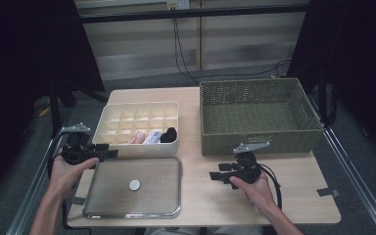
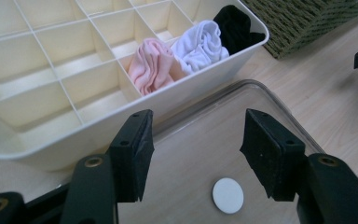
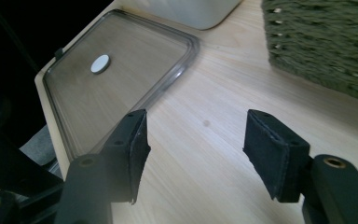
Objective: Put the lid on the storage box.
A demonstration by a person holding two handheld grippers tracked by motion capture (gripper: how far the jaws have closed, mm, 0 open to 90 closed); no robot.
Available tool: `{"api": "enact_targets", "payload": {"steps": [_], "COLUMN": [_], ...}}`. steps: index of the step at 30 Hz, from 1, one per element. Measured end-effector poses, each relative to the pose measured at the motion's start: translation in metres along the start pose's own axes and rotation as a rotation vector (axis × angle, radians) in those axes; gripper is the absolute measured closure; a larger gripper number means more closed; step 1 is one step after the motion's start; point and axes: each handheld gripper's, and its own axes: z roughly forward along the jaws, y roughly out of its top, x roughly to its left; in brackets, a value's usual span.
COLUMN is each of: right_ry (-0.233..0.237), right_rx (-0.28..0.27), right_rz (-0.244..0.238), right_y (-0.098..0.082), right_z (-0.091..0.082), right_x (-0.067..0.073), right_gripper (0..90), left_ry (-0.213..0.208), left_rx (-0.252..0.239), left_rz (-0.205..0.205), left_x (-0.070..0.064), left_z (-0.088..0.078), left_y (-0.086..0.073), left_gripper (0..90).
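Observation:
A cream divided box (image 1: 127, 115) stands at the table's left. Its front row holds a rolled pink sock (image 2: 151, 65), a white one (image 2: 200, 44) and a black one (image 2: 235, 23). In front of the box lies a clear lid (image 1: 152, 196) with a white round disc (image 1: 134, 184) at its middle. My left gripper (image 1: 108, 152) hovers at the lid's far left corner beside the box, jaws open and empty (image 2: 198, 144). My right gripper (image 1: 219, 171) is over bare table right of the lid, also open with nothing between the pads (image 3: 200, 149).
A green wicker basket (image 1: 259, 117) with nothing visible inside stands at the back right, just beyond the right gripper. Wooden table (image 1: 284, 196) runs to its front edge. Dark cloth and cables hang behind the table.

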Motion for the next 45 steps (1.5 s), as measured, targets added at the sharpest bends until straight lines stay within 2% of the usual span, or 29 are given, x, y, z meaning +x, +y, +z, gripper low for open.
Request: {"api": "enact_targets", "payload": {"steps": [3, 5, 7, 8, 11, 15, 18, 23, 24, 26, 29, 32, 37, 38, 44, 45], "right_ry": [0.016, 0.022, 0.026, 0.028, 0.018, 0.023, 0.025, 0.039, 0.038, 0.028, 0.036, 0.054, 0.058, 0.062, 0.064, 0.066], "right_rx": [0.008, 0.012, 0.019, 0.023, 0.036, 0.043, 0.053, 0.051, 0.056, 0.062, 0.067, 0.066, 0.081, 0.079, 0.089, 0.093], "right_rz": [-0.003, -0.002, -0.009, -0.015, -0.021, -0.018, -0.016, -0.012, -0.014, -0.014, 0.000, 0.017, 0.038, 0.042, 0.085, 0.093], "right_y": [0.003, 0.004, 0.006, 0.007, 0.009, 0.013, 0.016, 0.021, 0.021, 0.023, 0.025, 0.026, 0.026, 0.026, 0.025, 0.025], "right_z": [0.005, 0.007, 0.011, 0.013, 0.019, 0.029, 0.039, 0.055, 0.059, 0.064, 0.070, 0.073, 0.079, 0.081, 0.092, 0.094], "right_x": [0.002, 0.003, 0.005, 0.006, 0.009, 0.011, 0.013, 0.019, 0.021, 0.024, 0.026, 0.025, 0.024, 0.024, 0.023, 0.022], "right_gripper": [39.8, 40.4, 41.3, 42.2, 41.4, 43.8, 44.8, 46.0, 48.9, 46.2, 45.7, 46.5, 52.3, 53.3, 58.1, 58.7], "left_ry": [0.002, 0.014, 0.004, -0.005, -0.003, -0.003, 0.021, 0.031, 0.035, 0.033, 0.035, 0.032, 0.041, 0.036, 0.039, 0.041], "left_rx": [-0.006, 0.007, -0.002, -0.013, -0.005, -0.025, 0.010, 0.020, 0.021, 0.024, 0.028, 0.032, 0.034, 0.033, 0.059, 0.056], "left_rz": [-0.015, -0.017, -0.023, -0.033, -0.049, -0.092, -0.107, -0.147, -0.149, -0.159, -0.164, -0.173, -0.170, -0.180, -0.186, -0.197], "left_x": [0.000, -0.001, 0.000, 0.001, 0.006, 0.013, 0.019, 0.031, 0.032, 0.037, 0.041, 0.045, 0.048, 0.048, 0.054, 0.055], "left_z": [-0.002, -0.004, -0.006, -0.008, -0.011, -0.013, -0.012, -0.011, -0.010, -0.009, -0.007, -0.006, -0.006, -0.005, -0.001, -0.001], "left_y": [-0.010, -0.017, -0.024, -0.028, -0.039, -0.057, -0.066, -0.076, -0.077, -0.080, -0.085, -0.089, -0.089, -0.090, -0.096, -0.098], "left_gripper": [42.5, 42.7, 44.9, 45.6, 47.3, 46.8, 44.6, 43.4, 44.0, 45.5, 48.5, 51.8, 55.6, 56.4, 57.0, 57.2]}}
